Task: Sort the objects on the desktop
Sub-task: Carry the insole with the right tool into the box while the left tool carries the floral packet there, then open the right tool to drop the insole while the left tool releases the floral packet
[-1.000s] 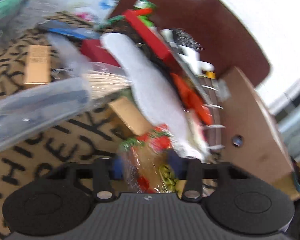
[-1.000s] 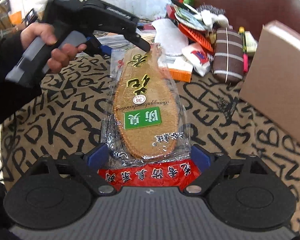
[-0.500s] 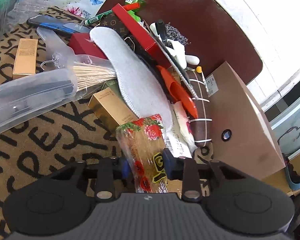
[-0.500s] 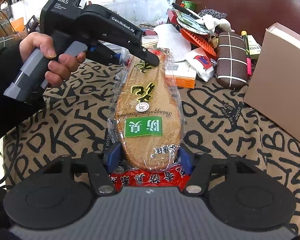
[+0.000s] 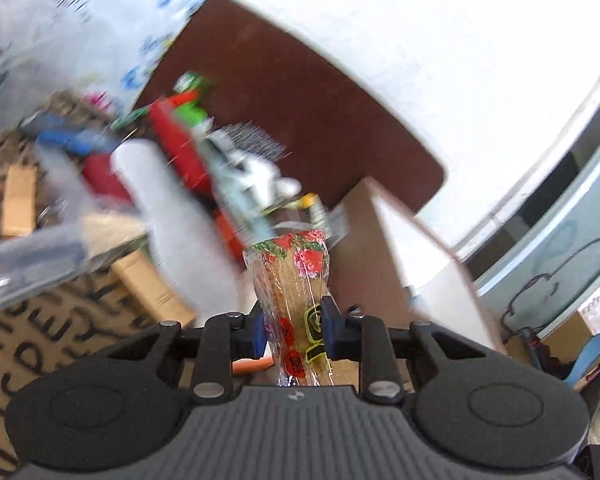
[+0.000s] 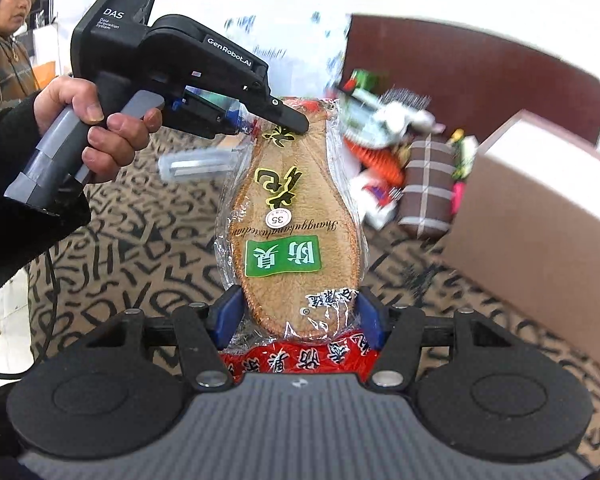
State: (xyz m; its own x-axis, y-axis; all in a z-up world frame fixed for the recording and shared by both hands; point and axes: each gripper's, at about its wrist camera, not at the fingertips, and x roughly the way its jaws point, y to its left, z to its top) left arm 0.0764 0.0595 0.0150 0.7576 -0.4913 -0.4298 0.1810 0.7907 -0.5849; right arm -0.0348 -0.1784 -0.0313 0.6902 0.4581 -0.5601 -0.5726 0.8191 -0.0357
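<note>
Both grippers are holding the same thing: a packaged insole in clear wrap, and it is hanging in the air above the letter-patterned cloth rather than lying on it. Its long axis is running straight away from the right gripper, whose blue pads are pressing the wrap on either side of the heel end, standing fairly wide because the insole is broad there. At the far end from that gripper, the left gripper is pinching the toe end; its jaws are closing a little further, with the wrap and its flowered strip between them. So each hand is sitting at one end, and neither is nearer the middle.

Beyond the insole, the pile of clutter is lying toward the brown chair back, and the cardboard box is standing to the right of the insole. The coming move probably depends on which of these places the pack is meant for; I cannot tell which.

The insole is tan and fuzzy with orange stitched edging, yellow characters, a green label, a small round size sticker and a red printed header at the heel; the wrap is looking thin and crinkly, likely slippery
</note>
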